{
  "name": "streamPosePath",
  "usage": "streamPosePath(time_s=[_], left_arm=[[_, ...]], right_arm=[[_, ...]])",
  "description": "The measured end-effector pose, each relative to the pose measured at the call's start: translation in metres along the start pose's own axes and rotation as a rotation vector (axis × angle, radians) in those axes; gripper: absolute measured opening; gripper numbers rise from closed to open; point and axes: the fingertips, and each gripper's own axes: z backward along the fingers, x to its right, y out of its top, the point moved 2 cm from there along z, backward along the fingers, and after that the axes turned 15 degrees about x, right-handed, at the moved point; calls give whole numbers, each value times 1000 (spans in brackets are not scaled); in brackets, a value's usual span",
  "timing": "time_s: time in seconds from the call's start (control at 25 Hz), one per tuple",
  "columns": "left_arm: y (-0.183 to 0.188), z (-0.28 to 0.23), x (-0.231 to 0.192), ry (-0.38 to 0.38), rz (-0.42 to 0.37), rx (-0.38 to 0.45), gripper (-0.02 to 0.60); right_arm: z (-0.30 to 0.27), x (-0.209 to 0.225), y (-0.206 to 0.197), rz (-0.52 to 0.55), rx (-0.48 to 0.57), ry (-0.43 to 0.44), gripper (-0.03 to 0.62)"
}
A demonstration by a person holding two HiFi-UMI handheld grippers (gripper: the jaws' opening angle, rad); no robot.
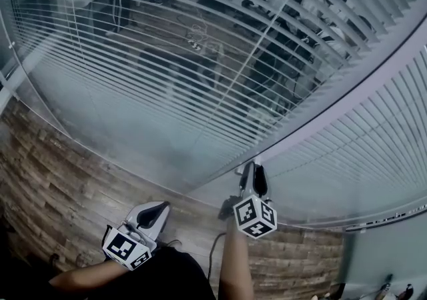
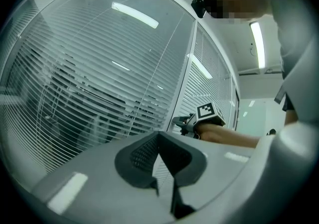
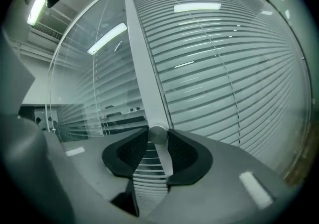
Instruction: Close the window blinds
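Note:
White slatted blinds [image 1: 167, 59] hang behind glass; through the tilted slats of the left pane I see a dark office. The slats of the right pane [image 1: 373, 152] look flatter and paler. A grey frame post [image 1: 347, 109] divides the two panes. A small round metal knob [image 3: 158, 134] sits on this post [image 3: 142, 63]. My right gripper [image 1: 253, 167] reaches up to the post, and its jaws [image 3: 158, 138] hold the knob from both sides. My left gripper [image 1: 162, 207] hangs lower and to the left, away from the glass, its tips [image 2: 159, 136] together with nothing in them.
Wood-look flooring [image 1: 67, 179] runs below the glass wall. The person's right forearm [image 1: 233, 265] rises from the bottom edge. A pale wall [image 1: 380, 252] stands at the lower right. From the left gripper view the right gripper [image 2: 182, 123] shows against the post.

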Motion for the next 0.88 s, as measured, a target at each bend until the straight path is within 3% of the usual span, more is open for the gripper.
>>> streamPosePath(time_s=[0.12, 0.24, 0.68, 0.8, 0.88], left_arm=[[0, 0, 0, 0, 8, -1, 2], [-1, 0, 1, -2, 26, -3, 2], [-2, 1, 1, -29, 35, -13, 2], [-2, 3, 4, -33, 32, -11, 2], [-4, 3, 4, -33, 32, -8, 2]], right_arm=[[-2, 2, 1, 61, -25, 3, 132], [-2, 1, 2, 206, -58, 34, 132], [-3, -15, -8, 953, -144, 146, 129], [1, -16, -8, 1087, -140, 148, 130], [1, -16, -12, 1103, -134, 145, 133]])
